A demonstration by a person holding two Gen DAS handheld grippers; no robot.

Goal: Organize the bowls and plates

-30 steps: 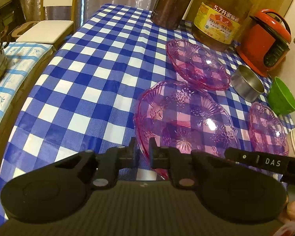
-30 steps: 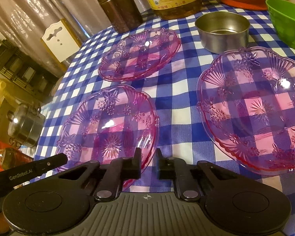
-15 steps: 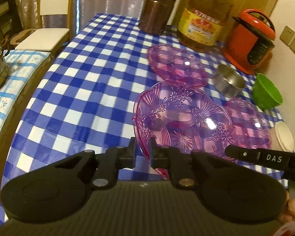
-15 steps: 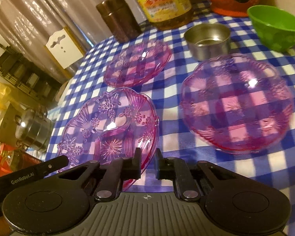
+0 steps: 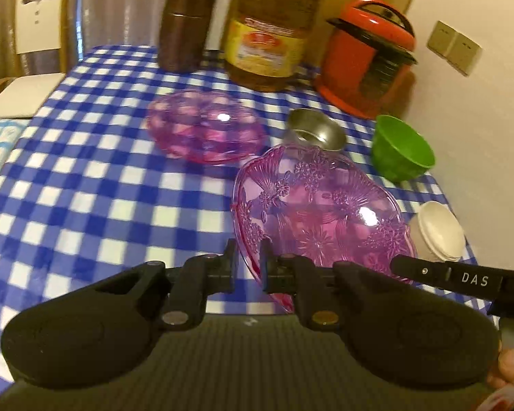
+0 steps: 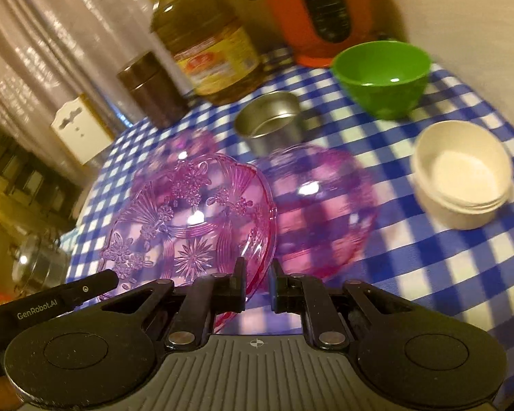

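Left claw [image 5: 246, 257] is clenched on the near-left rim of a pink patterned plate [image 5: 320, 212]; right claw [image 6: 258, 279] is clamped on the same plate's [image 6: 192, 219] other rim, so both carry it, tilted, lifted clear of the desk [image 5: 85, 188].

In left wrist view the held plate covers most of what lies under it. Just beyond: steel bowl [image 5: 317, 130], green bowl [image 5: 402, 152] to the right, white bowl stack [image 5: 438, 231] near right by the desk edge. A 2nd pink plate [image 5: 205, 126] rests flat farther left. Far edge: brown jar [image 5: 185, 29], oil jug [image 5: 274, 37], red cooker [image 5: 368, 56].

Right wrist view adds what the left misses: a 3rd pink plate [image 6: 320, 209] flat on the desk, w/ the held plate's right edge overlapping its left side. The 2nd plate [image 6: 188, 144] is only partly seen behind the held one. White stack [image 6: 461, 174] is fully visible here, well apart to the right; green bowl [image 6: 382, 77] far right, steel bowl [image 6: 269, 121] beside the 3rd plate's far edge.

Vs 0.5 s ago: held plate has gone rightward, from a clear gap to overlapping the 3rd plate; the white stack has come fully into right view.
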